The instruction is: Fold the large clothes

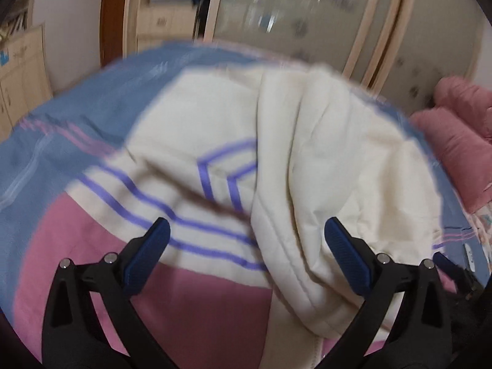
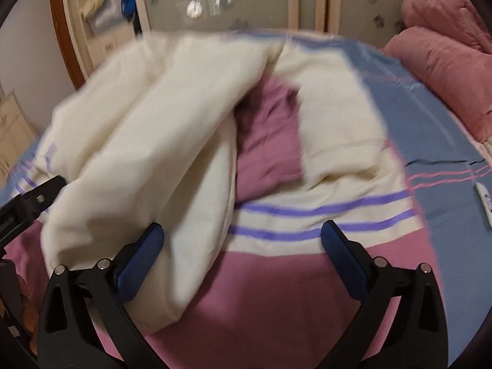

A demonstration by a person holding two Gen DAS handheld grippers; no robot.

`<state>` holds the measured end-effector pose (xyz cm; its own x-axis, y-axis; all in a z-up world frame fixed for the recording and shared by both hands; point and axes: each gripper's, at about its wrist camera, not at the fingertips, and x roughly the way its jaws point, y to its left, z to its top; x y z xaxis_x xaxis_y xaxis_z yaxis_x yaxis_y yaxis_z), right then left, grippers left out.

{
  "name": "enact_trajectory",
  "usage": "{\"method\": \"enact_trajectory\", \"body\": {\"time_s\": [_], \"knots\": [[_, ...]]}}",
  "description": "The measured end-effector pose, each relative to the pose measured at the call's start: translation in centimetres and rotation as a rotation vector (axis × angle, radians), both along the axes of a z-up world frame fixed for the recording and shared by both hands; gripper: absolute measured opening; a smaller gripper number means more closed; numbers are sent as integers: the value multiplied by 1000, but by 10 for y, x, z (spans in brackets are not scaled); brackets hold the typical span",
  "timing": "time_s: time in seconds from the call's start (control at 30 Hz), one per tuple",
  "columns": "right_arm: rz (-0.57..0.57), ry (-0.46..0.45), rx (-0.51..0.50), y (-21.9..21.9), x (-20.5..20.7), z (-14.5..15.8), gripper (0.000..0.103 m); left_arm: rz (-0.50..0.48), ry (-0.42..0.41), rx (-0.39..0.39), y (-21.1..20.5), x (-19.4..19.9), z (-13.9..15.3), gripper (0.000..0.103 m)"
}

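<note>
in the left wrist view, the left gripper (image 1: 246,240) hangs over the bed with its jaws spread wide and nothing between them; its blue pads (image 1: 347,255) frame the cloth below. the garment (image 1: 221,117), a cream sweatshirt with purple stripes and a pink lower band, lies spread on the blue bed sheet (image 1: 77,117). a cream sleeve (image 1: 323,160) is folded across the body of the garment and runs down toward the camera, its cuffed end lying between the two fingers but not gripped. at the right edge a pink quilt (image 1: 455,141) is bunched on the bed, and behind the bed stands a wardrobe (image 1: 292,18) with frosted doors; this view is motion-blurred, so finer detail is unclear. in the right wrist view, the right gripper (image 2: 243,240) also has its jaws wide apart, holding nothing, poised above the pink band and purple stripes of the same garment (image 2: 332,129). the folded sleeve (image 2: 138,141) covers the left half of the sweatshirt, its lower end just beside the left pad. a pink hood (image 2: 270,141) or inner lining shows in the middle of the cream body; which it is cannot be told. part of the left gripper (image 2: 33,196) enters from the left edge, close to the sleeve. the pink quilt (image 2: 442,61) sits at the upper right, and a small white object (image 2: 484,203) lies on the sheet at the far right.
</note>
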<state>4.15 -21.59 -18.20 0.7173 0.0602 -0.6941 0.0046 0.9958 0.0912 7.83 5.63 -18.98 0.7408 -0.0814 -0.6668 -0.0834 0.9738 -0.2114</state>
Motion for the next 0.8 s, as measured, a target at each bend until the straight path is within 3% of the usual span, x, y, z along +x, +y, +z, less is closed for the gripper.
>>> {"method": "enact_trajectory", "body": {"time_s": [0.07, 0.13, 0.3, 0.4, 0.47, 0.63, 0.73, 0.8], "knots": [[15, -71, 32, -3, -13, 18, 102, 25, -21, 49, 9, -9, 10, 101], [44, -93, 49, 3, -17, 22, 102, 28, 11, 69, 17, -3, 4, 101], [57, 64, 1, 24, 9, -24, 102, 58, 152, 96, 23, -5, -31, 101], [47, 108, 11, 21, 16, -39, 102, 43, 182, 246, 5, -2, -46, 101], [46, 124, 11, 19, 21, -46, 102, 41, 179, 276, -1, 0, -48, 101], [54, 99, 12, 18, 16, -34, 102, 43, 168, 220, 9, 0, -43, 101], [28, 8, 51, 6, 1, -4, 102, 23, 72, 120, 15, -11, -25, 101], [2, -62, 73, -7, -9, 16, 102, 33, 9, 133, 17, -14, -10, 101]]}}
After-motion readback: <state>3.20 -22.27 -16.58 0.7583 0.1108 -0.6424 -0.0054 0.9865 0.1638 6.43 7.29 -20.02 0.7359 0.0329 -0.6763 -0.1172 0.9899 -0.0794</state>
